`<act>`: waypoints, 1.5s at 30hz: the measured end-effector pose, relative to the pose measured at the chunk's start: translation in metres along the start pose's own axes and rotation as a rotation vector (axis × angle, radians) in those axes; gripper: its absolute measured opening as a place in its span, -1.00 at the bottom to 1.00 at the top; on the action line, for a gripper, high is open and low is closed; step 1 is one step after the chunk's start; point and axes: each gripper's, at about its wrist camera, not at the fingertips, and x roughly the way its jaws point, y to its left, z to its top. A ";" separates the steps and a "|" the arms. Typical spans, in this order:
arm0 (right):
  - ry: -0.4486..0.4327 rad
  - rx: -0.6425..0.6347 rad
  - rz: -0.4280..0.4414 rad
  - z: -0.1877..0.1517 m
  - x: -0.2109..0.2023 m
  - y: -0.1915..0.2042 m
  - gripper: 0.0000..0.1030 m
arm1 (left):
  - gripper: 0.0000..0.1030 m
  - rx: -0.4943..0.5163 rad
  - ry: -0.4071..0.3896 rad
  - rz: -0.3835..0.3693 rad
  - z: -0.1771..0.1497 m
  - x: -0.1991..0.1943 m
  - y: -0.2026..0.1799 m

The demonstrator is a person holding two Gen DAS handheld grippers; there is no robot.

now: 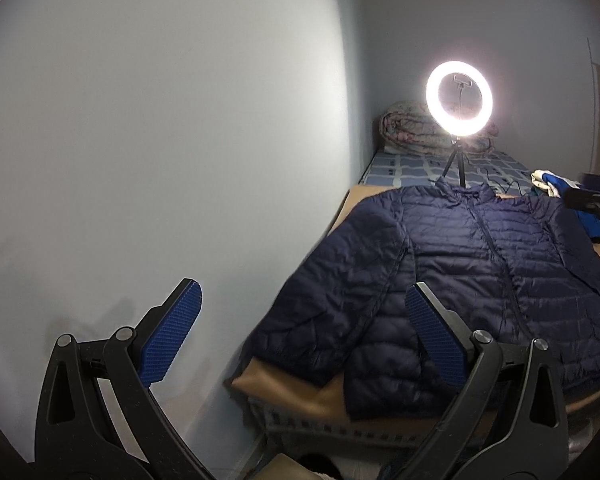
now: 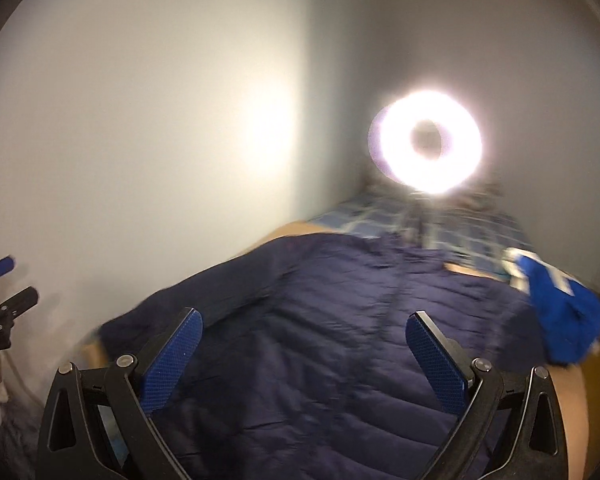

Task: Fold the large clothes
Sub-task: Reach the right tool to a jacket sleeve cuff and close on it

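Lying flat on a brown board [image 1: 288, 378] on a bed, the navy jacket [image 1: 480, 264] is spread front-up with its zip closed. Its long axis runs from the hem, nearest the cameras, to the collar, which points away toward the ring light [image 1: 459, 98] standing on a tripod at the far end. Its sleeve by the wall lies angled down along the body, cuff near the board's near edge; the other sleeve slopes off toward the right edge of the left wrist view.

The left gripper [image 1: 302, 330] hangs above the near left corner of the board with its jaws spread wide and nothing between them; one blue pad [image 1: 170, 336] shows against the wall, the other over the jacket's hem. The right gripper [image 2: 302, 356] hovers over the jacket's lower front, also spread wide and empty. That view is blurred by motion.

Beyond the collar a blue checked sheet [image 1: 412, 166] covers the bed, with a rolled quilt [image 1: 408, 130] behind the light. A bright blue garment [image 2: 564, 316] lies bunched at the jacket's right side, near its shoulder.
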 end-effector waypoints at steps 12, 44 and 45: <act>0.280 -0.301 0.460 -0.016 0.125 0.145 0.57 | 1.00 -0.020 0.112 0.066 -0.031 -0.027 0.027; 0.578 -0.506 0.533 -0.105 0.257 0.288 -0.26 | 1.00 -0.018 0.145 0.110 -0.026 -0.006 0.037; 0.581 -0.483 0.530 -0.103 0.259 0.284 -0.34 | 1.00 -0.017 0.144 0.110 -0.026 -0.005 0.036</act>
